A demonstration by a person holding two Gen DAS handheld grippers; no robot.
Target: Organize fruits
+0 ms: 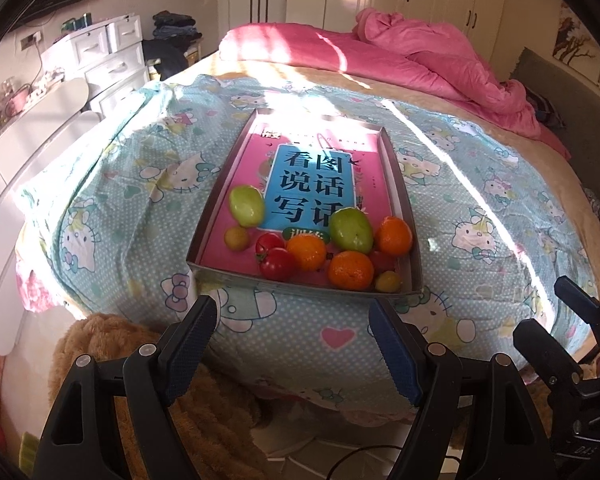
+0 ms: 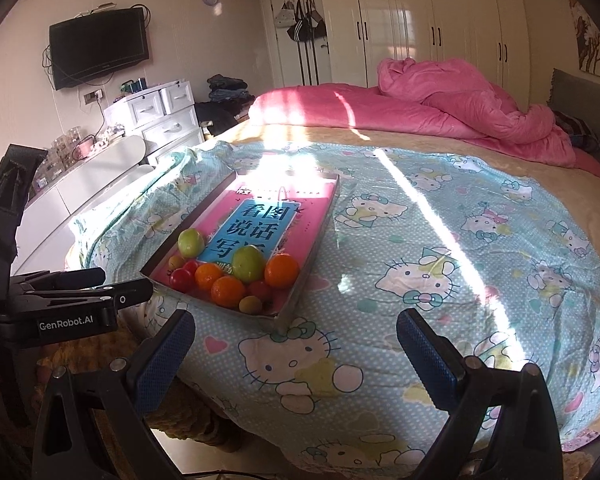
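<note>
A shallow grey tray (image 1: 300, 286) lies on the bed with a pink book (image 1: 320, 176) in it. Fruit crowds its near end: two green fruits (image 1: 351, 230), three oranges (image 1: 350, 270), red tomatoes (image 1: 276, 264) and two small yellowish fruits (image 1: 236, 238). My left gripper (image 1: 294, 340) hovers open just short of the tray's near wall, with nothing between its blue pads. The right wrist view shows the same tray (image 2: 290, 312) and an orange (image 2: 228, 291) ahead to the left. My right gripper (image 2: 298, 360) is open and empty over the sheet.
A cat-print sheet (image 2: 420, 280) covers the bed, with a pink duvet (image 2: 460, 96) bunched at the far side. White drawers (image 2: 168, 116) and a low cabinet stand to the left. A brown plush thing (image 1: 100, 340) lies by the bed's near edge.
</note>
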